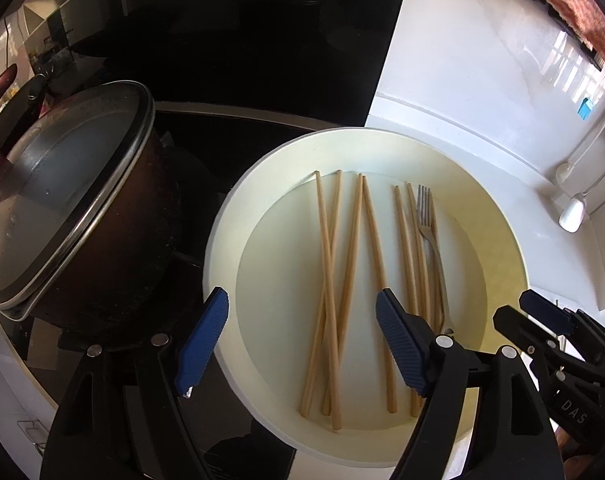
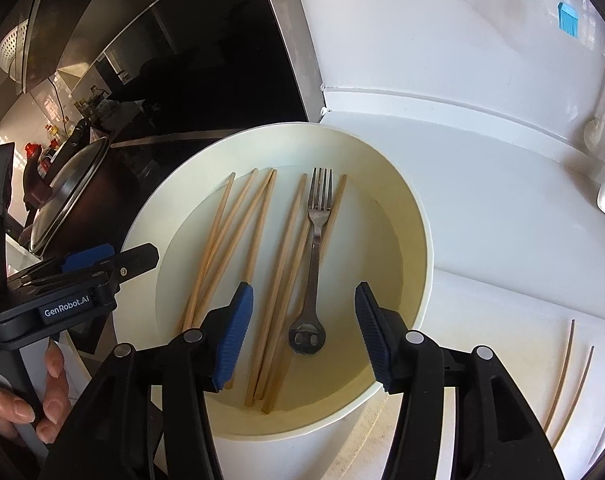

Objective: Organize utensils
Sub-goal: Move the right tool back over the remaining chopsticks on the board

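To my left sits a dark pot (image 1: 102, 264) under a glass lid (image 1: 62, 188) on the black hob (image 1: 230, 140); white counter (image 2: 482, 200) right, blue brush (image 2: 567, 20) beyond.

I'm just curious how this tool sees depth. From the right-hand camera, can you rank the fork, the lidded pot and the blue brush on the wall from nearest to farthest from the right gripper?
1. Fork: in the cream bowl, its handle end lying between the open fingers of the right gripper.
2. Lidded pot: off to the left, beyond the bowl's rim.
3. Blue brush: far upper right, on the white wall.
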`<move>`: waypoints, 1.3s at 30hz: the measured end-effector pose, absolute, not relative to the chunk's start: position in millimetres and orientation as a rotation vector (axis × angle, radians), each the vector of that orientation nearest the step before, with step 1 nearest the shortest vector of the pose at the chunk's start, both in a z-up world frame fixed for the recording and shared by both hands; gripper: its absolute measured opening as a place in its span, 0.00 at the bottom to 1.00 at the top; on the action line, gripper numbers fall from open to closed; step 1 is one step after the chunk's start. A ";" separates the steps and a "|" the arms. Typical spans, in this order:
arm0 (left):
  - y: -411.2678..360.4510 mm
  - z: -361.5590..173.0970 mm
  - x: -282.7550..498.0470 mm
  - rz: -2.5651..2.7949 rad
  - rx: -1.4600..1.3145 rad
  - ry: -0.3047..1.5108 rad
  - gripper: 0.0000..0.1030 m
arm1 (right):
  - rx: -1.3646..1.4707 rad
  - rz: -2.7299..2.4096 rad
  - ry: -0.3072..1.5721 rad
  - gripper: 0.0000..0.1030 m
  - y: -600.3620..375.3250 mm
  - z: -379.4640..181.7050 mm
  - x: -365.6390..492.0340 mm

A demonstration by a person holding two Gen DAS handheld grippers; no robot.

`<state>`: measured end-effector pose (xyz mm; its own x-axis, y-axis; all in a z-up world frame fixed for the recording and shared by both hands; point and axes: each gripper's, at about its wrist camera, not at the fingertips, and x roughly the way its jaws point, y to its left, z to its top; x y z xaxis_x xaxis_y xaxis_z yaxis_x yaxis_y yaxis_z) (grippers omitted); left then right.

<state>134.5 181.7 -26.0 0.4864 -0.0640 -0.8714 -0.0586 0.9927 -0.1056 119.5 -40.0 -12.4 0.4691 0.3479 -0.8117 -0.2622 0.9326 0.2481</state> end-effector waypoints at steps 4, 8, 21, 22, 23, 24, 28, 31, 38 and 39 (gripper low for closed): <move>175.6 -17.9 130.2 -0.022 -0.092 1.039 0.73 | 0.097 0.373 0.958 0.52 -45.3 -4.2 111.7; 174.9 -13.0 123.8 -0.027 -0.080 1.042 0.73 | 0.118 0.368 0.920 0.53 -50.4 1.8 105.2; 162.8 5.9 110.6 -0.093 -0.021 0.986 0.74 | 0.192 0.324 0.869 0.56 -59.1 16.9 87.0; 161.4 7.7 109.5 -0.103 -0.017 0.978 0.74 | 0.197 0.316 0.860 0.56 -60.4 18.8 83.7; 159.8 8.9 109.2 -0.113 -0.012 0.971 0.75 | 0.203 0.307 0.848 0.56 -62.3 20.8 79.6; 157.5 10.1 108.9 -0.122 -0.004 0.964 0.76 | 0.208 0.295 0.837 0.56 -64.4 22.4 74.8; 145.5 12.7 108.7 -0.180 0.011 0.947 0.77 | 0.226 0.221 0.792 0.57 -78.2 25.4 48.8; 130.6 11.6 109.4 -0.227 0.033 0.937 0.77 | 0.237 0.145 0.765 0.58 -91.8 23.3 25.5; 86.2 14.7 95.6 -0.328 0.041 0.914 0.82 | 0.294 -0.043 0.762 0.58 -148.5 8.3 -28.6; 77.0 14.7 91.5 -0.339 0.045 0.907 0.82 | 0.301 -0.066 0.761 0.58 -158.7 6.4 -36.7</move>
<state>91.5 77.0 14.7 0.5664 -0.2697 -0.7788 0.3075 0.9459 -0.1039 -36.7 -158.7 6.4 0.7242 0.0497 -0.6878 0.1665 0.9553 0.2444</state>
